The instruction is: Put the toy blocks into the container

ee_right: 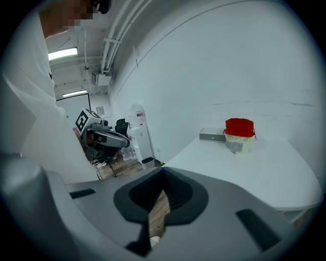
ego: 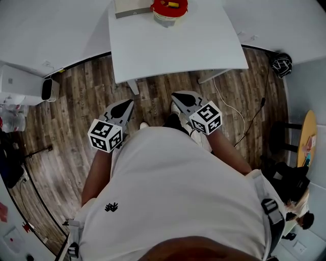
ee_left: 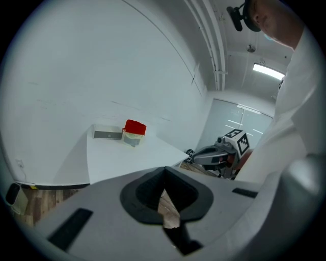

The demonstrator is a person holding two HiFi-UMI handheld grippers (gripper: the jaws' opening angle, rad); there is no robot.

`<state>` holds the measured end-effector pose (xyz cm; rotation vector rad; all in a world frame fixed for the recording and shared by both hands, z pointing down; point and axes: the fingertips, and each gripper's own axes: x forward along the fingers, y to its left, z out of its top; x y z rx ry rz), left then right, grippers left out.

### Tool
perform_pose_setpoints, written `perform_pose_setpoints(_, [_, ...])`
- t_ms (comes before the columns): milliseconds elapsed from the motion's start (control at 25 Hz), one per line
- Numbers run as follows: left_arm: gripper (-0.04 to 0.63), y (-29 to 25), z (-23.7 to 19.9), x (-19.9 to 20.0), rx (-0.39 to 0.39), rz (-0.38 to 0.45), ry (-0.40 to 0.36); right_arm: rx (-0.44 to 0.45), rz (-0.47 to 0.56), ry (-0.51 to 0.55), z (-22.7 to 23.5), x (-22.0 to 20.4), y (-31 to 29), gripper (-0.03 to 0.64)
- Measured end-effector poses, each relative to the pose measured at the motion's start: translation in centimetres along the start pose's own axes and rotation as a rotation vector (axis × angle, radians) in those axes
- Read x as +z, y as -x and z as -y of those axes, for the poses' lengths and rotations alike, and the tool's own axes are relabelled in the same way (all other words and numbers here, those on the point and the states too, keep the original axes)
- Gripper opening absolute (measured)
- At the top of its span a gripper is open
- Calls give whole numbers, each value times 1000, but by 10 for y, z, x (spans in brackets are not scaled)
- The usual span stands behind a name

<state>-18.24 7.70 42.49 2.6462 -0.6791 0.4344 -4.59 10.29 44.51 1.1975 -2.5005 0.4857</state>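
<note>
A pale tub with a red top (ego: 168, 10) stands at the far edge of the white table (ego: 173, 46), with a small yellow piece (ego: 173, 4) lying on the red top. The left gripper view shows the tub (ee_left: 134, 132), and so does the right gripper view (ee_right: 239, 135). I hold both grippers low, close to my body, short of the table's near edge. My left gripper (ego: 126, 104) is shut and holds nothing, as its own view (ee_left: 164, 191) shows. My right gripper (ego: 181, 96) is also shut and holds nothing (ee_right: 163, 191).
A flat grey box (ego: 131, 7) lies beside the tub. The table's legs (ego: 133, 86) stand on a wood floor (ego: 86, 97). A white unit (ego: 49, 89) sits at the left wall. A cable (ego: 232, 109), a dark helmet-like thing (ego: 281, 63) and a round wooden table (ego: 305, 132) are at the right.
</note>
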Motion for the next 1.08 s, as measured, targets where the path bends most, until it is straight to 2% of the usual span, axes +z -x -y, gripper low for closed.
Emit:
perform_pose_setpoints(680, [6, 2, -5, -4, -3, -8, -4, 17, -13, 14, -9, -3, -10, 6])
perform_pose_setpoints(1080, [6, 5, -8, -6, 29, -4, 17, 59, -17, 43, -6, 3, -18, 6])
